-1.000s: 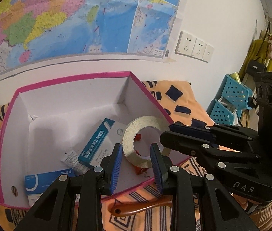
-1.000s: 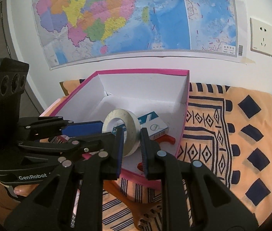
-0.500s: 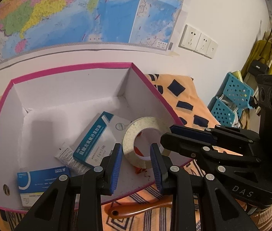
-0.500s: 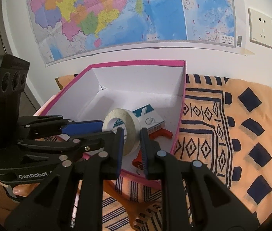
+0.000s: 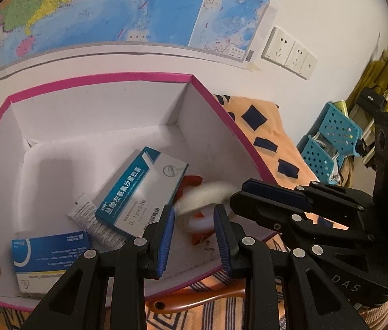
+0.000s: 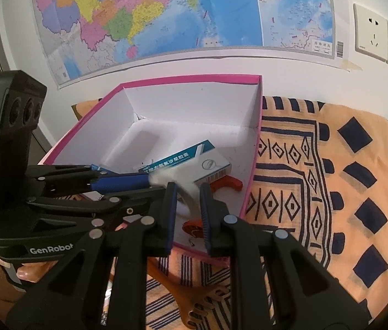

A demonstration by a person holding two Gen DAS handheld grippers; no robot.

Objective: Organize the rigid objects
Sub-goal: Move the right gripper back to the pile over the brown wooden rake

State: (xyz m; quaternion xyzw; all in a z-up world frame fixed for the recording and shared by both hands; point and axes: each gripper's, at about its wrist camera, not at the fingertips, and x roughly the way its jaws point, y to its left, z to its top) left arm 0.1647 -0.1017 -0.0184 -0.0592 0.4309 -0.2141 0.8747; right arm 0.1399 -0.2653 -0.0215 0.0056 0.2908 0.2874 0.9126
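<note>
Right wrist view: blurred tape roll [image 6: 187,189] between right jaws, inside box [image 6: 257,143].

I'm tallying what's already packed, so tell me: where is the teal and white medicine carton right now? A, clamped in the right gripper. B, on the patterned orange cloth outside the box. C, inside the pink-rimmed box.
C: the teal and white medicine carton lies on the white floor of the pink-rimmed box, within its walls.

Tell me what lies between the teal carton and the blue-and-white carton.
A white tube, its end tucked under the teal carton; the left wrist view shows it.
</note>
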